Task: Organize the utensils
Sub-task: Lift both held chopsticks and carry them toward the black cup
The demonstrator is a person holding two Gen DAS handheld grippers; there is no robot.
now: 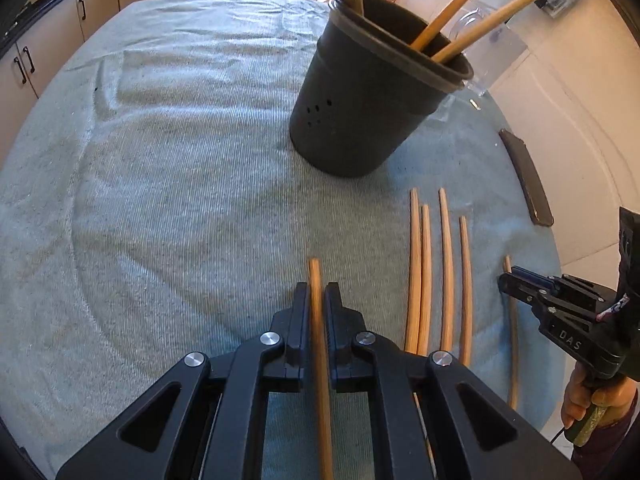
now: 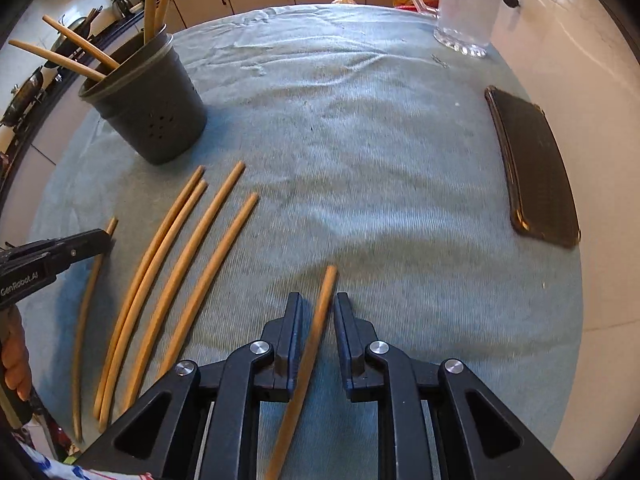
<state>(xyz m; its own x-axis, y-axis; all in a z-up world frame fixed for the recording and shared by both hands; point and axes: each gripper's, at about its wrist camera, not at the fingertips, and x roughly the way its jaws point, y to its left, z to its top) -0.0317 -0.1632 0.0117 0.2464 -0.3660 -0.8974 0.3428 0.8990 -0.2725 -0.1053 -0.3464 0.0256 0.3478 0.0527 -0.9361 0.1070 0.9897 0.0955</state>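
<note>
Four loose sticks [image 1: 447,272] lie side by side on the grey-green cloth [image 1: 180,160], to the right of the left gripper [image 1: 316,292] and to the left of the right gripper [image 2: 316,304].

The left wrist view looks straight down its own fingers. They are drawn together and clamp a wooden stick [image 1: 318,320], whose tip pokes out just past the fingertips. The right wrist view shows this tool only from the side, so the clamp itself cannot be read there.

The right wrist view shows its own jaws standing slightly apart. Another stick [image 2: 320,320] runs slantwise through the gap, close to the left finger and clear of the right one. From the left view this gripper appears only as a dark snout over that stick, with the person's hand [image 1: 580,400] on the handle.

A dark holder [image 1: 360,120] stands ahead of both tools, beyond the loose sticks, with several sticks leaning in it.

Only the right view shows the dark flat case [image 2: 536,168] broadside and the glass jug [image 2: 468,8] at the far edge. In the left view the case is a thin sliver.
</note>
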